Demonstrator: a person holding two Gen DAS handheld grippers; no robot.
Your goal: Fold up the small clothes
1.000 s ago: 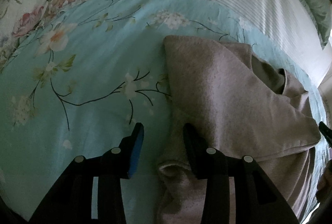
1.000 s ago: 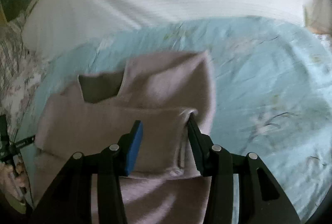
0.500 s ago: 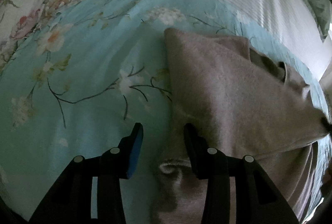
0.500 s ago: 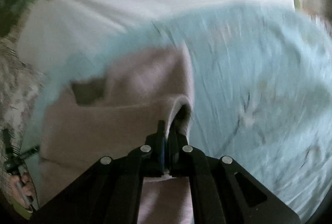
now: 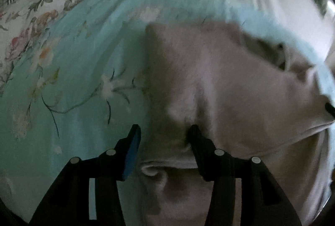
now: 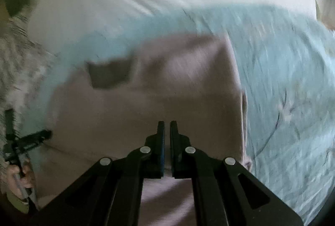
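Left gripper (image 5: 163,138): the jaws are seen opening, set astride the garment's left edge; one finger stands over the bedcover, the other rests on the cloth. A rolled hem lies between them, but no pinch by the pads is observed.

Garment (image 5: 219,83): a small pinkish-beige knitted piece is laid on the bedcover, near its middle. One panel is seen folded across the body, its diagonal edge running toward the right of the left wrist view. A darker opening, probably the neckline, is visible at the far side.

Bedcover (image 5: 73,100): a turquoise floral cover is spread flat beneath the garment; white bedding is seen beyond it.

Right gripper (image 6: 167,127): the fingers are drawn together, with only a thin slit left between them. Whether a thin layer of cloth is pinched there cannot be told; the tips are placed over the garment's near half.

Person's hand (image 6: 19,175): it is glimpsed at the left edge of the right wrist view, wrapped round the other tool's handle.

Work done: a first fold is judged to be in place, and the fabric lies fairly smooth.

Work left: at least one further fold, plus flattening of the rolled hem, is judged outstanding.

Image quality: both views are blurred; fine seams are not discernible.
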